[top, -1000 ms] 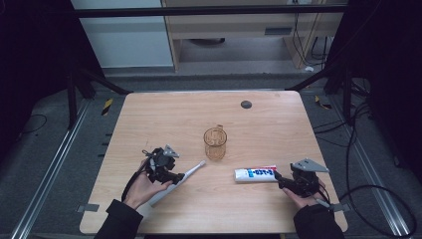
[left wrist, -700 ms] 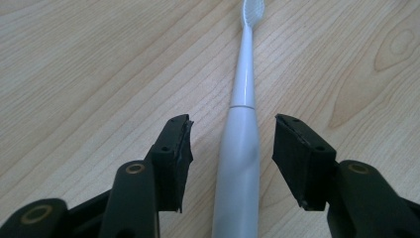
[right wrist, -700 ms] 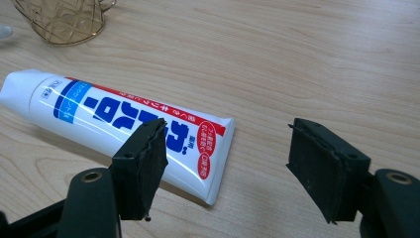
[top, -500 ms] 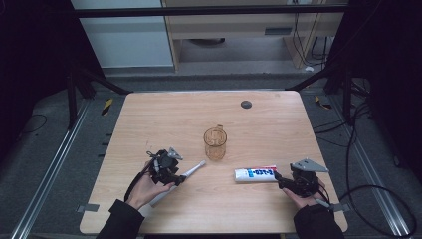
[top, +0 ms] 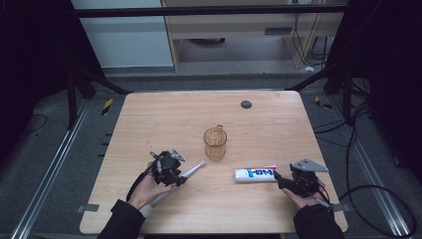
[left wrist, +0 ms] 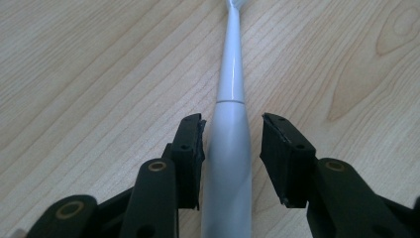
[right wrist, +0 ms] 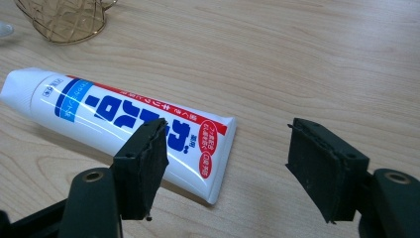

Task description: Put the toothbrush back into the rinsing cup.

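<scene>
**Toothbrush between closing jaws, toothpaste tube lying ahead of the other**

High view: on the near left of the wooden surface, the left hand-held gripper sits over the handle of a white toothbrush, which lies flat with its head pointing toward the centre. Seen from the left gripper view, the toothbrush handle runs between the two jaws, which have just been closing; a narrow gap shows on each side, so the pads are not yet pressing it. On the near right, the right hand-held gripper has its jaws apart, just beside the crimped end of a toothpaste tube lying flat. An amber glass mug stands upright in the middle, far of both.
</scene>
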`<control>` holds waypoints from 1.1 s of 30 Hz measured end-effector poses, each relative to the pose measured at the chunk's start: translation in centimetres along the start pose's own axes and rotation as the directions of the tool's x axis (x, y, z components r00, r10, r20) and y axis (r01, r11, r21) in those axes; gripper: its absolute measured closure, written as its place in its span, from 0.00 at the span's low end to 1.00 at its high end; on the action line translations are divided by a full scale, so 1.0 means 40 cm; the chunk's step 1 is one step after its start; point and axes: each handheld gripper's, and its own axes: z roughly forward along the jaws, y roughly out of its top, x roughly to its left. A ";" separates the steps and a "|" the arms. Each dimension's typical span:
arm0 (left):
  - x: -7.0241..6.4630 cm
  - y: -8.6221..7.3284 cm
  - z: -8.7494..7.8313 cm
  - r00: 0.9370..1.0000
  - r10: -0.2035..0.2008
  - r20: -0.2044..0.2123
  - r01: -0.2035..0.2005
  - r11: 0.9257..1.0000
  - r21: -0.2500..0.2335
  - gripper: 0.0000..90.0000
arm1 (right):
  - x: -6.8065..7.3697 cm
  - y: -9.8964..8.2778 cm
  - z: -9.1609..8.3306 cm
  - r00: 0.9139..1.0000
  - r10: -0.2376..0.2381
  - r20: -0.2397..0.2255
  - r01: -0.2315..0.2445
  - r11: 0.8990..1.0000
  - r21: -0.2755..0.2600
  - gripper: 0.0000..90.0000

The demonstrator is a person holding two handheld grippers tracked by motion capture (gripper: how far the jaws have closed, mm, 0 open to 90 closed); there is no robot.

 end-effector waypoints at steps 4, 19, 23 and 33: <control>-0.002 0.001 0.005 1.000 0.003 0.003 -0.003 1.000 0.003 0.68 | 0.000 0.000 0.000 1.000 0.001 0.000 -0.001 1.000 0.001 0.35; 0.003 0.005 0.023 1.000 0.008 0.025 -0.009 0.999 0.038 0.72 | 0.002 0.000 0.000 1.000 0.009 -0.008 -0.009 1.000 0.008 0.35; 0.003 0.005 0.026 0.999 0.016 0.028 -0.017 0.999 0.048 0.72 | 0.001 0.000 0.001 1.000 0.008 -0.008 -0.008 1.000 0.009 0.35; 0.008 0.001 0.016 0.999 0.007 0.034 -0.009 0.999 0.045 0.70 | 0.002 0.000 0.001 1.000 0.008 -0.008 -0.008 1.000 0.010 0.35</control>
